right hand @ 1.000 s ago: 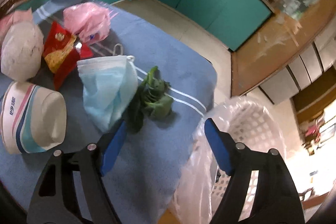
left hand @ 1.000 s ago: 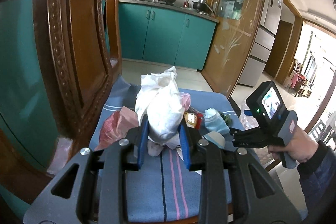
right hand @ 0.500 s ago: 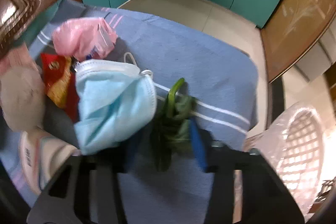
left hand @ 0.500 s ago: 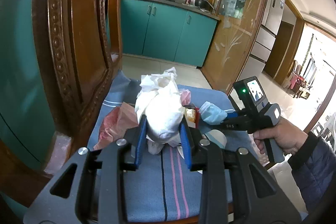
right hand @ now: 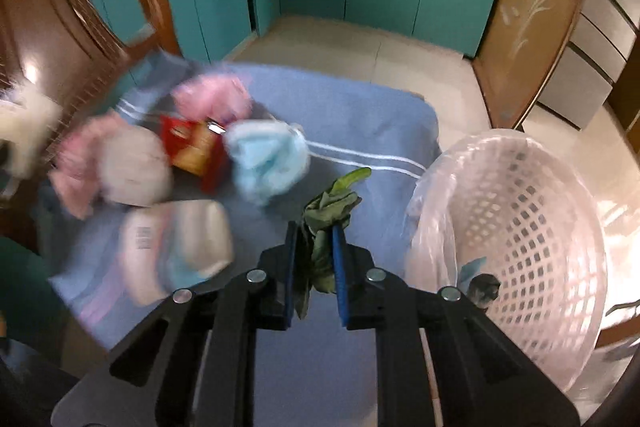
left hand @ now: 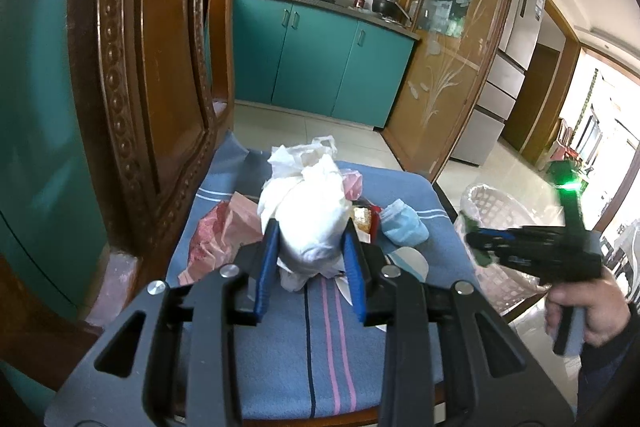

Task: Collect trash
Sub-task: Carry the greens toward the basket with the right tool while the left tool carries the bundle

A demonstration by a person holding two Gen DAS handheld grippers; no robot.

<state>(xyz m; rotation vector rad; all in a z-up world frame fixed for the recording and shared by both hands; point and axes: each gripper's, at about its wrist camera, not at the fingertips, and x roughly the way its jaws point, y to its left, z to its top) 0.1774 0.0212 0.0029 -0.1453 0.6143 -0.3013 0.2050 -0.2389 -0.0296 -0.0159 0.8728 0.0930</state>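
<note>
Lifted since before, wilted greens (right hand: pixel 325 217) sit pinched between right tool (right hand: pixel 314 259) blades.

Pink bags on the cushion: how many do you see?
2. One pink bag lies at the far side, behind the red wrapper. The other lies on the left near the chair back, beside the white bag. Others may be hidden underneath.

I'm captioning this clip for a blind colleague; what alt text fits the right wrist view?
The right hand-held gripper is shut on wilted green leaves, lifted beside a white lattice basket lined with clear plastic. Behind, blurred litter lies on a blue striped cloth.
</note>
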